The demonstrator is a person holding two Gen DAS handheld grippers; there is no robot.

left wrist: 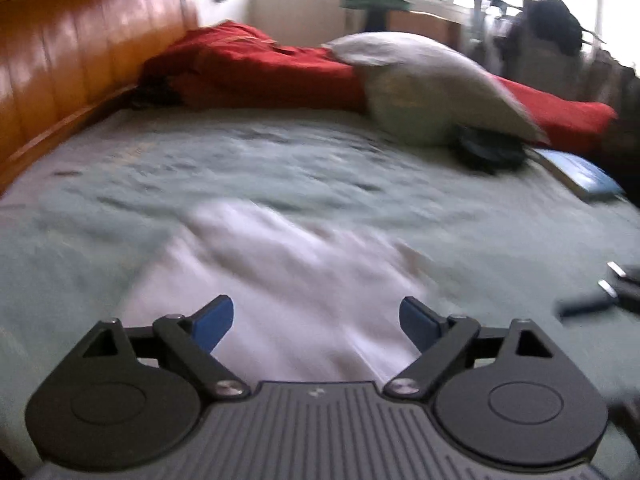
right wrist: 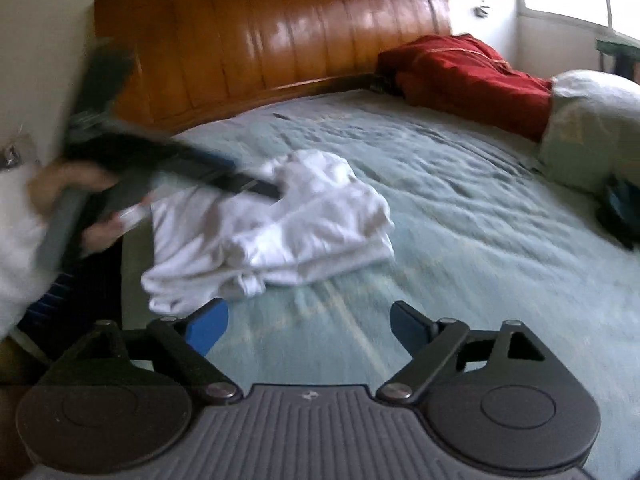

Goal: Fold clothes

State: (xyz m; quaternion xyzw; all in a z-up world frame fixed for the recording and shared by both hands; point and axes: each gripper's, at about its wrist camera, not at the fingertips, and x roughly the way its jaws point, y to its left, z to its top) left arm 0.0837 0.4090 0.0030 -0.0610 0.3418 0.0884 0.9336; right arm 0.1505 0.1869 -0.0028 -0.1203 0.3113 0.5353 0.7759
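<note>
Your left gripper (left wrist: 316, 320) is spread wide, its blue rubbery pads (left wrist: 212, 322) apart with nothing between them. Directly ahead of it and beneath the gap lies the white garment (left wrist: 280, 280), a soft, smooth-looking cloth streaked by motion blur, spread flat on the pale green bedspread (left wrist: 200, 168). That bedspread has a nubbly, wrinkled weave.

Your right gripper (right wrist: 310, 326) is equally wide and empty, hovering over bare bedspread. From here the white garment (right wrist: 280, 216) sits ahead and to the left of the claw, a rumpled heap with thick rolled folds along its near edge, terry-like in texture. The left gripper (right wrist: 192, 172) reaches in over it from the left as a dark blurred bar, held by a hand (right wrist: 76, 188); whether it touches the cloth you cannot tell.

Far ahead of both claws stands the glossy wooden headboard (right wrist: 280, 40), curved and panelled. To the right of it lies a crumpled red blanket (right wrist: 472, 76), with a plump off-white pillow (left wrist: 432, 88) resting against it.
</note>
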